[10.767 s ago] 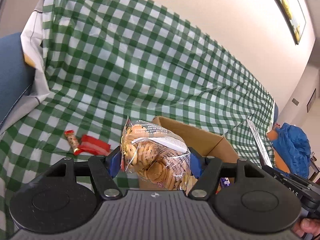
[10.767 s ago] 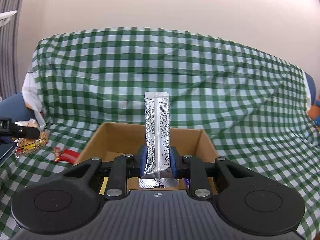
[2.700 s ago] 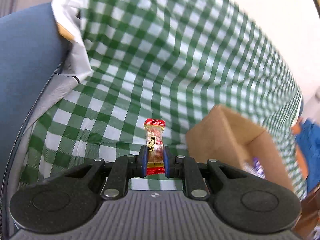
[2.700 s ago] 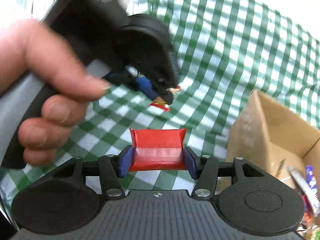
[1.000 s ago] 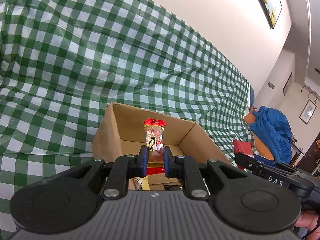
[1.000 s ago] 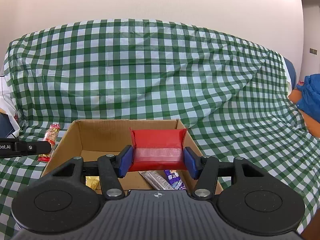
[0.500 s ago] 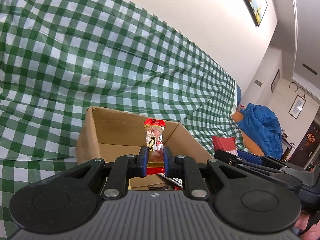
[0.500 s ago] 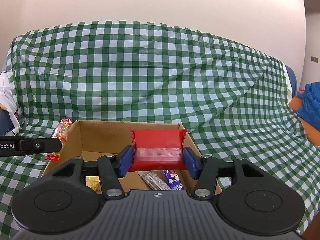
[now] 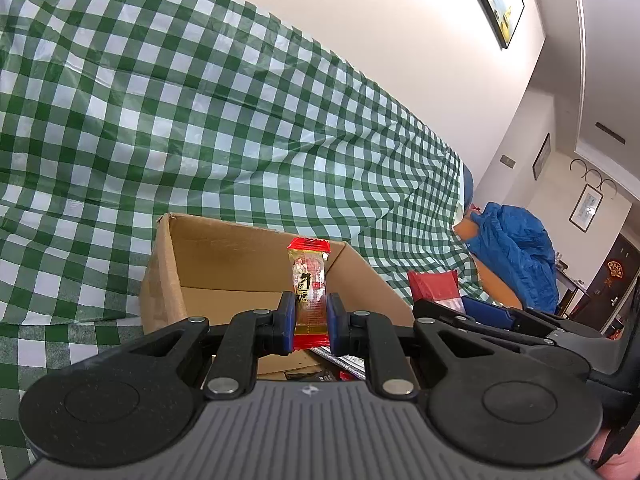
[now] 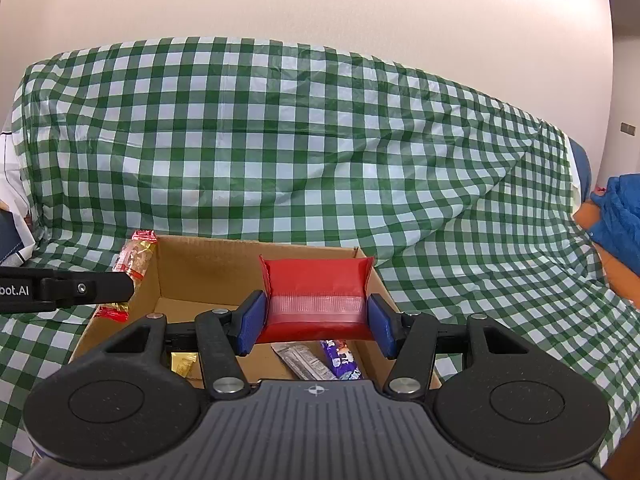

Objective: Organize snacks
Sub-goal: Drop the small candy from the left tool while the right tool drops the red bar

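My left gripper (image 9: 311, 322) is shut on a small red-and-gold candy bar (image 9: 308, 280) and holds it upright over the near edge of the open cardboard box (image 9: 224, 256). My right gripper (image 10: 314, 320) is shut on a red snack pouch (image 10: 316, 294) and holds it above the same box (image 10: 224, 268). The right gripper and its pouch (image 9: 434, 286) show at the right of the left wrist view. The left gripper with the candy bar (image 10: 134, 258) shows at the box's left wall in the right wrist view. A silver bar (image 10: 302, 362), a purple wrapper (image 10: 340, 360) and a gold packet (image 10: 182, 364) lie in the box.
The box sits on a sofa covered with a green-and-white checked cloth (image 10: 320, 152). A blue jacket (image 9: 516, 248) lies on an orange surface to the right. A white wall rises behind the sofa.
Both grippers have moved a little closer over the box with their snacks still held. The left gripper's candy bar has come nearer to the box's left wall.
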`<state>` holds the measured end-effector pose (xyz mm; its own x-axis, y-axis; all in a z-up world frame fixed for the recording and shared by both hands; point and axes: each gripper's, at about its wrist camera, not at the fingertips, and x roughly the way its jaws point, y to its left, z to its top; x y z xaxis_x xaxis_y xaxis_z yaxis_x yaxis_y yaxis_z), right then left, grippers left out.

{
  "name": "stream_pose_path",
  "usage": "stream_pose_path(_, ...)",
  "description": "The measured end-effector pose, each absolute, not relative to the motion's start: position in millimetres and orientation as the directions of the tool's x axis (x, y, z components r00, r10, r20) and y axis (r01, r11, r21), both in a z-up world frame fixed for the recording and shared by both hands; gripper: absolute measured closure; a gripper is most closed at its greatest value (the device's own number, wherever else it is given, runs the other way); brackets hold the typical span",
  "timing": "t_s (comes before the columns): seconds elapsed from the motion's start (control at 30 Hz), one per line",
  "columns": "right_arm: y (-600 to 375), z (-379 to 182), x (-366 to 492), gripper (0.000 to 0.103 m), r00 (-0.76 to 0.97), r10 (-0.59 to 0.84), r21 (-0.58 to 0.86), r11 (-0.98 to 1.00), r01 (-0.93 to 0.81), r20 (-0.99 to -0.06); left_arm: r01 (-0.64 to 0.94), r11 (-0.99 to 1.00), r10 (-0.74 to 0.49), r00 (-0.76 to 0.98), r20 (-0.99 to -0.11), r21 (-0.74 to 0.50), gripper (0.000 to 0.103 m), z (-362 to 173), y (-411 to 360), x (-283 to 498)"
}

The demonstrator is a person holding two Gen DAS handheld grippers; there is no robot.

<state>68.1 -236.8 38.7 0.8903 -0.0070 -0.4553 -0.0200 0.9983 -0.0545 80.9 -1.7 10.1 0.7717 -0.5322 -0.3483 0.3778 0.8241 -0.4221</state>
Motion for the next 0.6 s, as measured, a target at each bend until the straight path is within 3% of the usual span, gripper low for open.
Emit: stream_pose_path(0.6, -235.2, 36.5, 66.9, 0.046, 0.889, -0.05, -0.118, 0.993, -0.004, -0.455, 0.397, 0.814, -0.547, 0.768, -0.332, -0.424, 0.086, 12.6, -2.6, 80.4)
